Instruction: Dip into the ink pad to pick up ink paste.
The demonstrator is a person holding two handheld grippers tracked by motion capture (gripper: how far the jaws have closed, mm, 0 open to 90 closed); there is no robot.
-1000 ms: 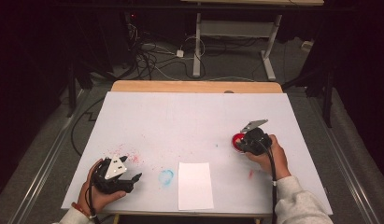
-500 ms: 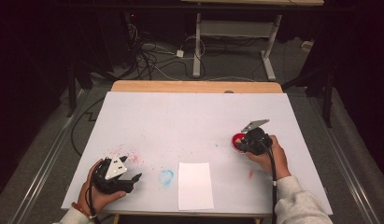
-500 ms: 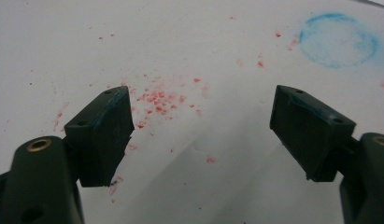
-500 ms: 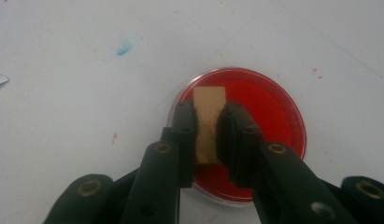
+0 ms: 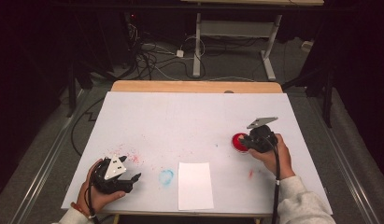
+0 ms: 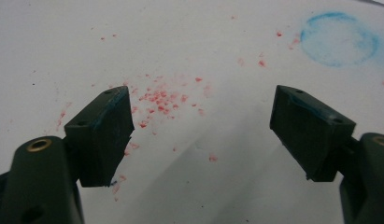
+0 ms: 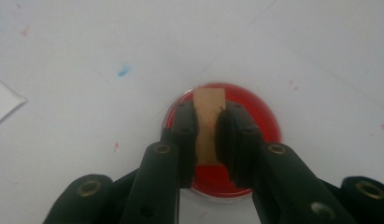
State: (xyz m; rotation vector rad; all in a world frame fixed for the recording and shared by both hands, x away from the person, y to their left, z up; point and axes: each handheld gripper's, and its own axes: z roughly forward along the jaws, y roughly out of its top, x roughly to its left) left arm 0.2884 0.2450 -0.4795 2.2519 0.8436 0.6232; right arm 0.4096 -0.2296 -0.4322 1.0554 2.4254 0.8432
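my right gripper (image 7: 208, 133) is clenched on a small tan block (image 7: 209, 122), holding it over the red dish (image 5: 238, 142) at the table's right. my left gripper (image 6: 203, 135) hangs released near the red specks (image 6: 161, 98), near left.

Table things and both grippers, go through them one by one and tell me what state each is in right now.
Right gripper: shut on the stamp.
Stamp: wooden, upright between the jaws, over the ink pad.
Ink pad: open, red, flat on the table.
Left gripper: open, nothing between the jaws, blue smears on the pads.
Paper: blank, flat near the front edge.
Table: white, with red specks and a blue ring.
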